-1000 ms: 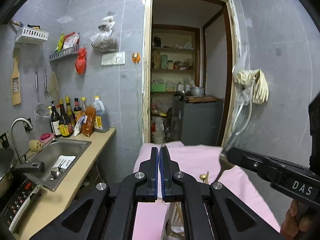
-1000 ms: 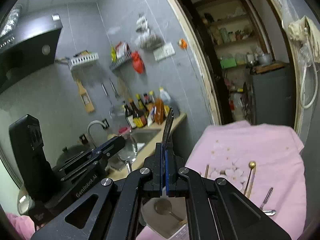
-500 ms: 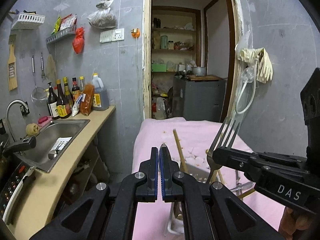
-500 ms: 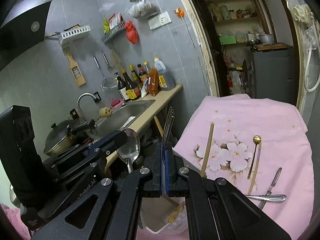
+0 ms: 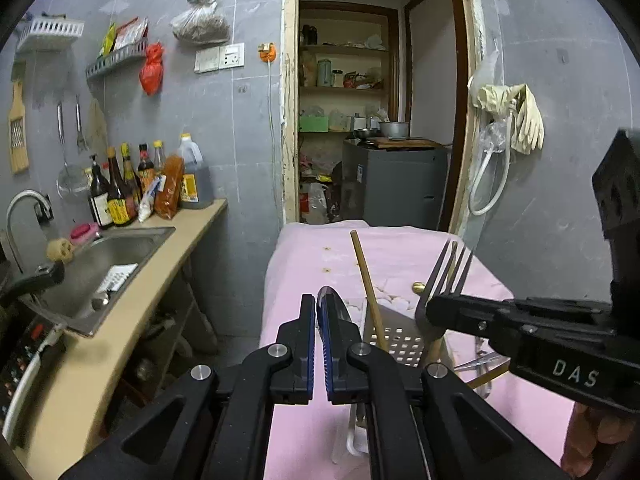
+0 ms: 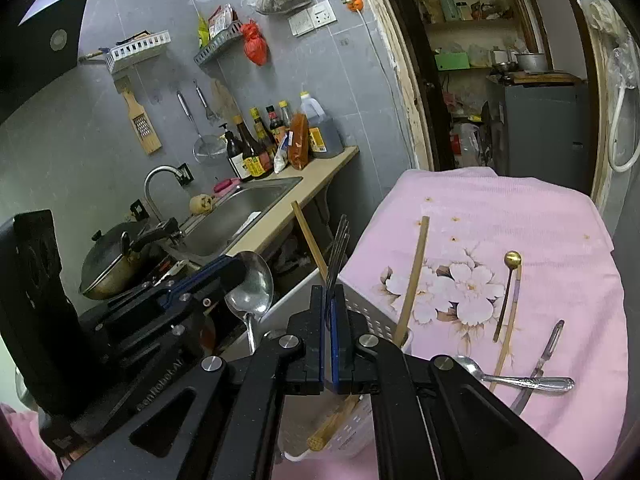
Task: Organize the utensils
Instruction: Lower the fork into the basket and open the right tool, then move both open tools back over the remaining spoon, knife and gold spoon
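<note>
My left gripper [image 5: 318,312] is shut on a large steel spoon [image 6: 250,286], bowl up, over the white perforated utensil holder [image 5: 394,340]. My right gripper [image 6: 329,304] is shut on a steel fork [image 5: 446,276], tines up, beside the spoon and above the same holder [image 6: 360,316]. Wooden chopsticks [image 5: 366,280] stand in the holder. On the pink cloth [image 6: 520,220] lie a gold spoon [image 6: 507,292], a chopstick [image 6: 506,332], a steel spoon [image 6: 516,378] and a peeler [image 6: 542,364].
A counter with a sink [image 5: 100,268] and bottles [image 5: 120,192] runs along the left. A wok [image 6: 116,260] sits on the stove. A doorway [image 5: 376,120] opens behind the table. Grey walls close in on the right.
Both grippers have tilted and come down towards the holder with spoon and fork held. The table, holder and chopsticks have come into fuller view.
</note>
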The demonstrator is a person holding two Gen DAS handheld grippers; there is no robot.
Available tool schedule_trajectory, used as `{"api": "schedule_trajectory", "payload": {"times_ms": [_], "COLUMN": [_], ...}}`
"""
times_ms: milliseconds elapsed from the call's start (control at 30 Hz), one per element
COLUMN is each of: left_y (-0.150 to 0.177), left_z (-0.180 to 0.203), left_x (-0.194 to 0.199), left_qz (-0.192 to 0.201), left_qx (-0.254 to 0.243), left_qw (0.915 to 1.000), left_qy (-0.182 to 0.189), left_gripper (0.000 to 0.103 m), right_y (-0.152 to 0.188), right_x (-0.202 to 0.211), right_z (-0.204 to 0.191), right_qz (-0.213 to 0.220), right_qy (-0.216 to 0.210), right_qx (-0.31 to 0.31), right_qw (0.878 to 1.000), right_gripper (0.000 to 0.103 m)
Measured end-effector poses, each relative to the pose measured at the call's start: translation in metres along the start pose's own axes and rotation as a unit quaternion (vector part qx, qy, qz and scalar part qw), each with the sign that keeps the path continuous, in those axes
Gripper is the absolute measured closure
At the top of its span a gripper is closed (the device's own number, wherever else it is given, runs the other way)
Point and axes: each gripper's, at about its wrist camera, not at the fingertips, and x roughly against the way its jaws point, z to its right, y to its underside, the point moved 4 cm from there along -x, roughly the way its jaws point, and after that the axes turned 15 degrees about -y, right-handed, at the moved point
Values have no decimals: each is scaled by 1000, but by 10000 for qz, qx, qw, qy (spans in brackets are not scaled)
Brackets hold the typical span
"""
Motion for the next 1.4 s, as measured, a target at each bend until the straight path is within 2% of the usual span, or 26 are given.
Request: {"api": "schedule_trajectory", "payload": {"times_ms": [167,300,400,467,633,733,867,1000,1067,1333,1400], "left_y": [0,-1,-5,-8,-14,-20,-27,-32,-35,-40,-39], "left_z": [-6,-13,-16,-15,-10,-5,6,20,31,83,96], "left_x": [-3,-3,1,3,9,14,20,27,32,43,45], "left_qz": [-155,-196,-145,-105,-41,27,124,257,345,433,442], "left_qx": [186,364,425,445,432,407,401,371,334,139,101], "left_qw": [9996,9989,9987,9986,9985,9984,9981,9979,9979,9987,9988], "left_qy": [173,209,225,265,346,391,450,463,429,240,185], "left_gripper": [98,97,92,81,69,53,31,17,9,4,4], "right_y": [0,-4,-9,-12,-20,-24,-26,-24,-22,-18,-18], "right_x": [1,10,23,32,59,78,105,129,141,188,201], "right_z": [-3,-10,-14,-15,-11,-3,13,32,42,90,102], "right_qz": [30,213,379,515,842,1021,1152,1246,1281,1108,1036], "right_qy": [8,114,281,420,870,1233,1698,2156,2370,3111,3247], "right_qx": [65,191,293,343,345,312,200,26,-48,-146,-110], "right_qw": [10000,9995,9985,9972,9920,9866,9785,9685,9630,9438,9401], "right_gripper": [97,77,71,65,47,35,26,14,13,12,8]}}
